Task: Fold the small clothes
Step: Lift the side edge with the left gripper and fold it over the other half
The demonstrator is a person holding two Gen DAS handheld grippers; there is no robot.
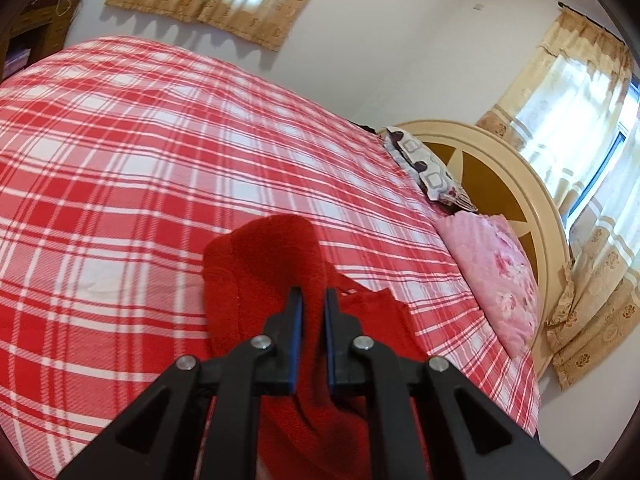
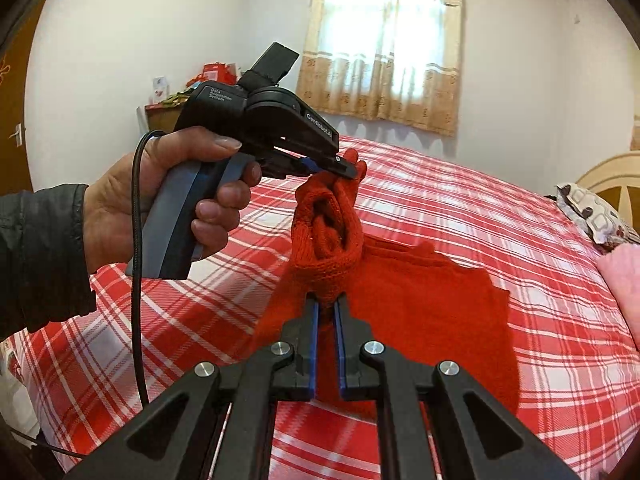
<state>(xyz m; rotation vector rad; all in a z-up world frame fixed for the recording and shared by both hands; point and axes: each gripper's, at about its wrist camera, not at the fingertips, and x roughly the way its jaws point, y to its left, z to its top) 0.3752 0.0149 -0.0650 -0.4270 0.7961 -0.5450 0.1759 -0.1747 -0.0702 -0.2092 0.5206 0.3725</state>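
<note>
Clearly soft and light, the red knit garment point(image 2: 328, 240) droops between my left hand-held gripper point(image 2: 344, 168), at twelve o'clock, and right hand-held gripper point(image 2: 328, 300); both are clamped on its edge.

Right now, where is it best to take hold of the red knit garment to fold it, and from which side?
The red knit garment is bunched and lifted. The left gripper pinches its top edge; the right gripper clamps the roll lower down. Its far part lies flat on the plaid bedspread. Probably grip that free flat edge from above, at a corner.
</note>
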